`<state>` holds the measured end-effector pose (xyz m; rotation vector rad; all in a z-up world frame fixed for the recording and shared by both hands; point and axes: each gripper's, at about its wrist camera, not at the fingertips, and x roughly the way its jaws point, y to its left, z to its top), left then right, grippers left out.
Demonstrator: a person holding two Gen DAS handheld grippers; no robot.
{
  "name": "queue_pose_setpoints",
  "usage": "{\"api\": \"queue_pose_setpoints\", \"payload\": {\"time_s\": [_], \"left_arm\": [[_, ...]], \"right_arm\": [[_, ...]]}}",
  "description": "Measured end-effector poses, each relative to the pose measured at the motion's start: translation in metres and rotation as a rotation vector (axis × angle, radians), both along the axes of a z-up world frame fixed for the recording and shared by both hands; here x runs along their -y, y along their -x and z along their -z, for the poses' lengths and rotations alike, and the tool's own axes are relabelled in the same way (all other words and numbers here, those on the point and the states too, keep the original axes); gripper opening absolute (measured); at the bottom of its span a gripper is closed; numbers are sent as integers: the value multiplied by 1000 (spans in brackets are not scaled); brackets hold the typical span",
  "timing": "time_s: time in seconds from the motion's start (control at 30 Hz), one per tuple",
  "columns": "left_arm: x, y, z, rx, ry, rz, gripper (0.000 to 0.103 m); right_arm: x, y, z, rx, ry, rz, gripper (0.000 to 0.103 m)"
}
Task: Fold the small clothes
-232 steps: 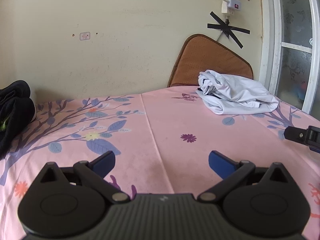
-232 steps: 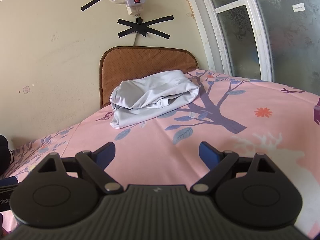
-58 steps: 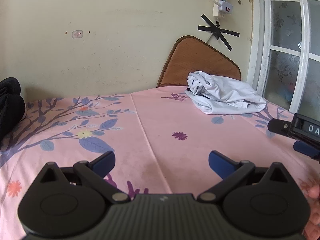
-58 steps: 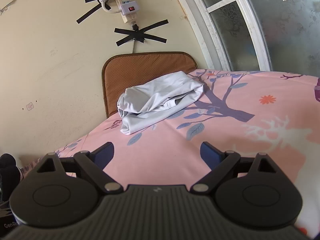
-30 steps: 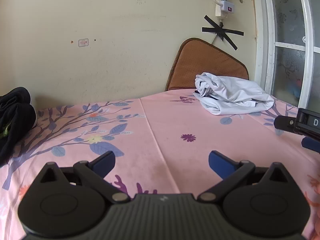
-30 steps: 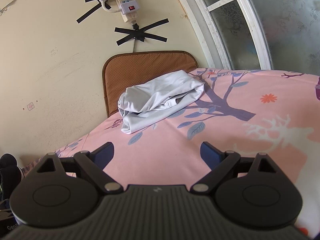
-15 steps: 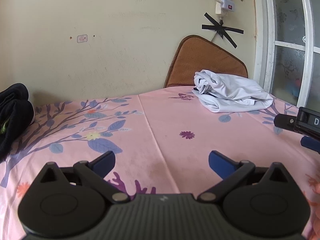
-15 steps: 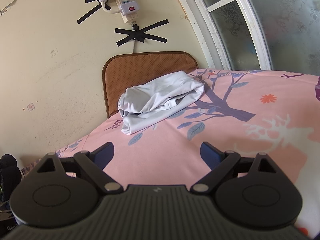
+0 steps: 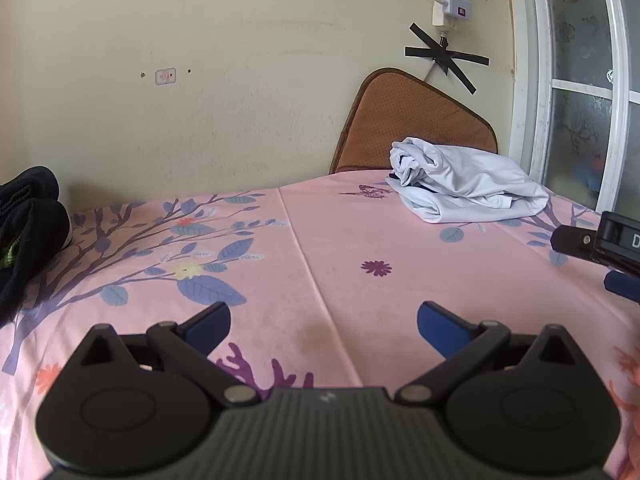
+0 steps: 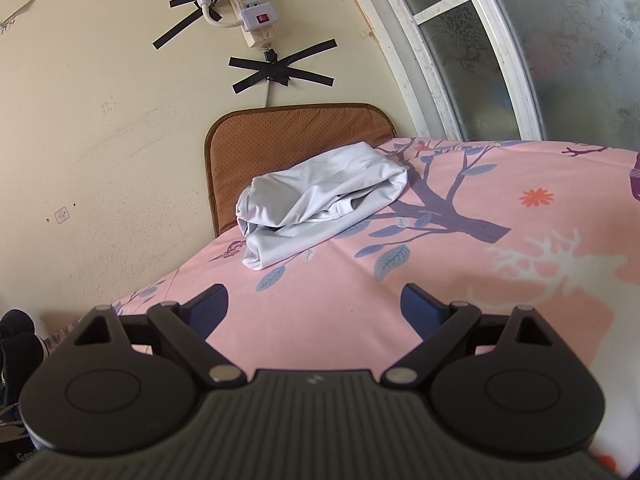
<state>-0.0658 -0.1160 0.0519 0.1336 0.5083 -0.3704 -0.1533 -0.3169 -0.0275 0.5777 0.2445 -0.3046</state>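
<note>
A crumpled white garment [image 9: 464, 190] lies at the far right of the pink floral sheet [image 9: 340, 248], near the wall; it also shows in the right wrist view [image 10: 320, 200]. My left gripper [image 9: 324, 322] is open and empty above the sheet's middle, well short of the garment. My right gripper [image 10: 314, 306] is open and empty, hovering above the sheet in front of the garment. Part of the right gripper shows at the right edge of the left wrist view [image 9: 600, 246].
A pile of black clothes [image 9: 28, 220] sits at the far left. A brown cushion [image 9: 416, 120] leans on the wall behind the white garment. A window [image 10: 540, 48] stands to the right. A power strip [image 10: 252, 12] is taped to the wall.
Both grippers have stayed open and almost still. The left wrist view has shifted only slightly. The garment has not moved.
</note>
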Motion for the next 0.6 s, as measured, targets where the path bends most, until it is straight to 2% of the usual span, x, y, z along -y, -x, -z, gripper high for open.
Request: {"api": "queue_pose_setpoints", "payload": {"time_s": [0.43, 0.6], "left_arm": [[-6, -8, 0, -54, 45, -14, 103], [-5, -10, 2, -65, 25, -37, 103]], "right_arm": [[-1, 0, -1, 3, -3, -1, 95], [-1, 0, -1, 2, -3, 0, 95]]}}
